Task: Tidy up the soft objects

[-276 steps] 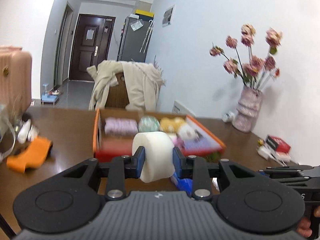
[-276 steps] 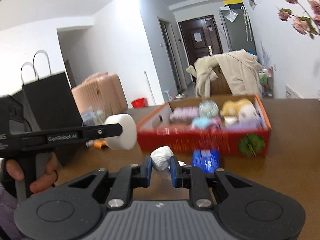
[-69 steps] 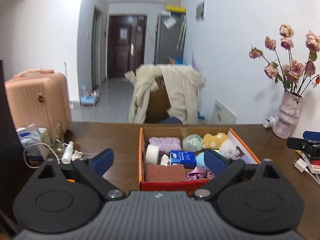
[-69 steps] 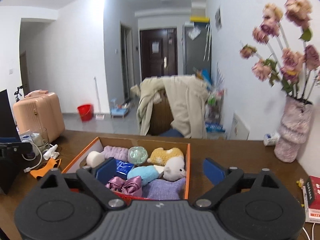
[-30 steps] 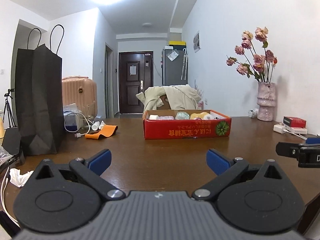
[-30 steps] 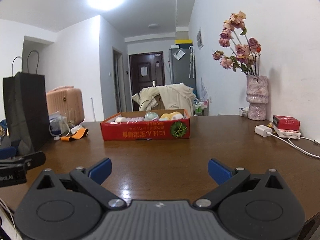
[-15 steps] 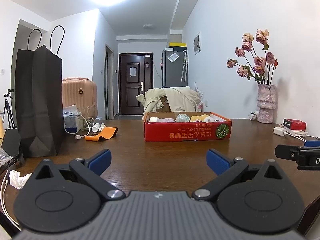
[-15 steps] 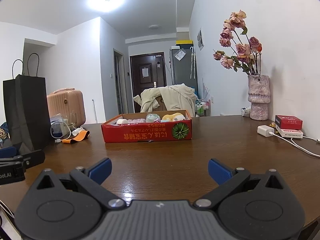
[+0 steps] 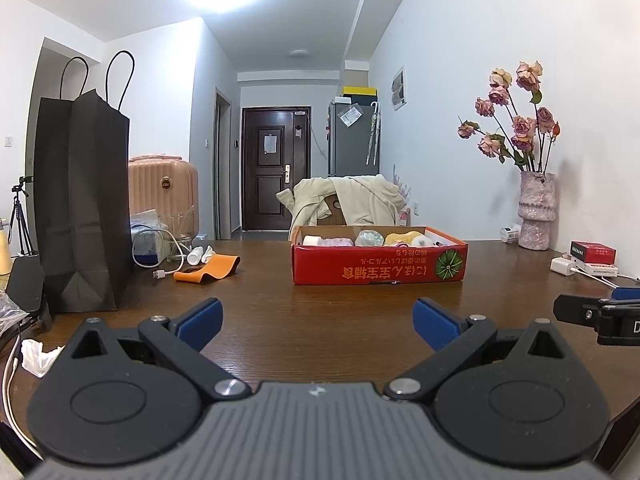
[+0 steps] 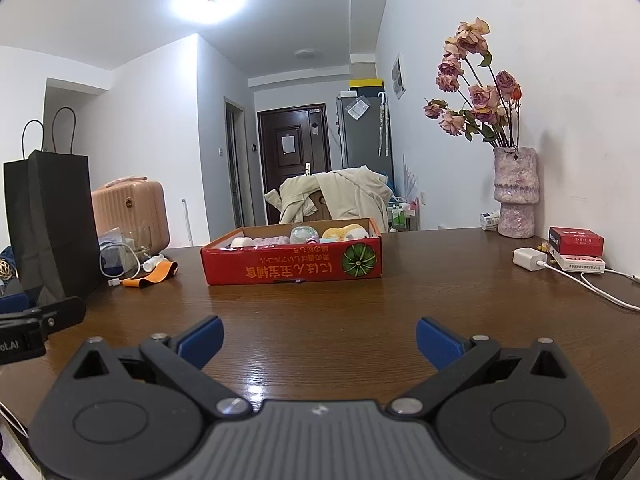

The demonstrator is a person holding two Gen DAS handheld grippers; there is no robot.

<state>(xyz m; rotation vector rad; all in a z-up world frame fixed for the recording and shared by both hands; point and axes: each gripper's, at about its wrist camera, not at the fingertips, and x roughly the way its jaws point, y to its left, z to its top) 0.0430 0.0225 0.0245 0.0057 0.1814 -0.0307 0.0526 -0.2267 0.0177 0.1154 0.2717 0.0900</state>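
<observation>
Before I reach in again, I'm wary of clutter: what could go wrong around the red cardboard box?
The white charger cable trails across the brown wooden table on the right; a sweeping right gripper might snag it. The tall black paper bag stands near the left gripper and could tip. Soft items sit heaped in the red cardboard box; another may spill.

Glossy dark wood table, printed red cardboard box, matte black paper bag, rough speckled vase.
</observation>
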